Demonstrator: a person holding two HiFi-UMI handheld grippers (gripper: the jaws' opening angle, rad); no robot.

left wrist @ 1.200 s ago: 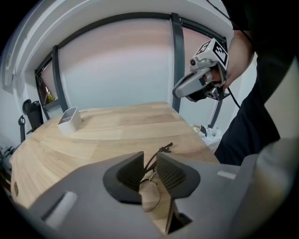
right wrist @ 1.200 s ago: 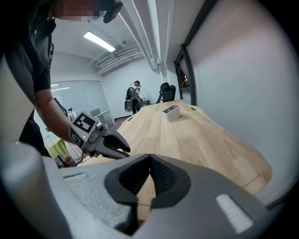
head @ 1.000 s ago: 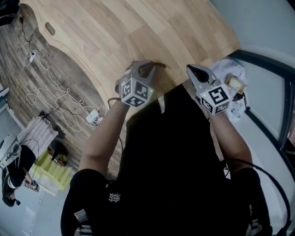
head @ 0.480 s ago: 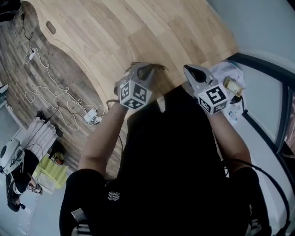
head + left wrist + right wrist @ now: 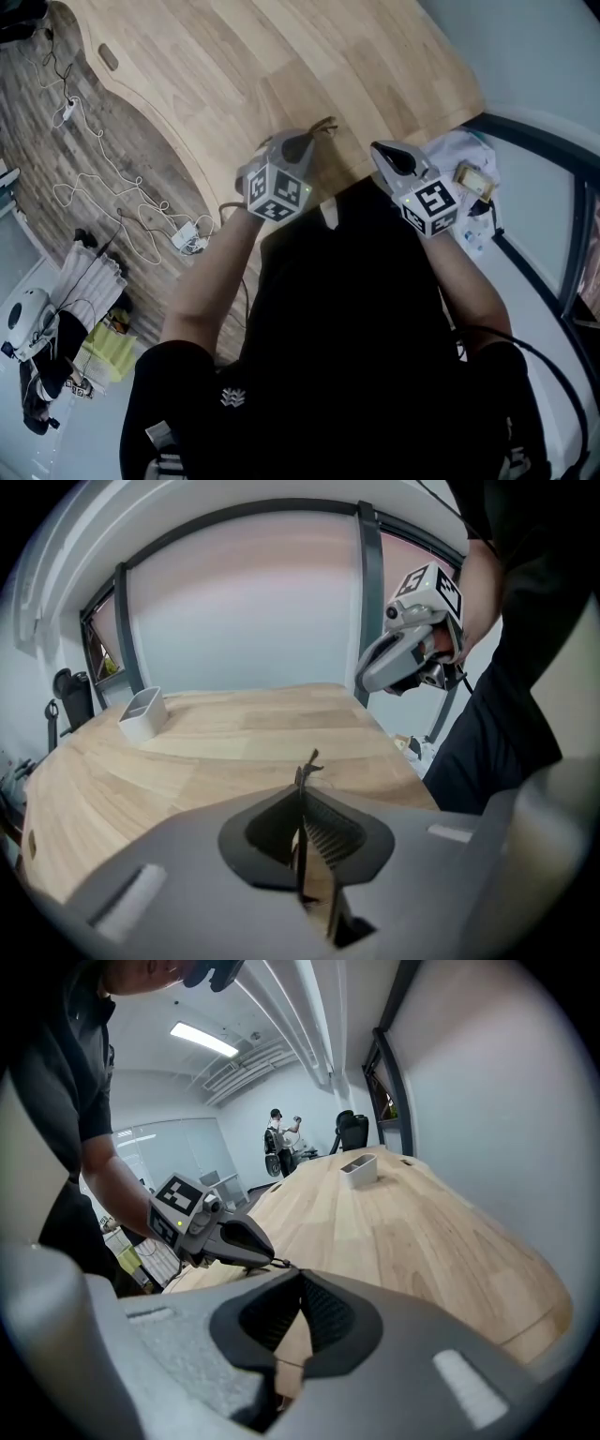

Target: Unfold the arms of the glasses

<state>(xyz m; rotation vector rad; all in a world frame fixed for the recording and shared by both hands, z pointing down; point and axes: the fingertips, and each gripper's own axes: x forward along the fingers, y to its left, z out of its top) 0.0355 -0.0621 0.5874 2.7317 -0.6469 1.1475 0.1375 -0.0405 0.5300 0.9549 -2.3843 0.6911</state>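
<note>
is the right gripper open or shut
Shut: in its own view the right gripper has its jaws together, with nothing between them.

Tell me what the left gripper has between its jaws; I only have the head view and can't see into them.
Observer: In the left gripper view, the left gripper has a thin dark glasses arm edge-on between its jaws, which are opening slightly.
Operator: Is the right gripper holding anything?
Observer: No. In its own view the right gripper has its jaws together with nothing between them.
Operator: Anything further up the table?
Observer: A small white container stands towards the far end of the wooden table.
</note>
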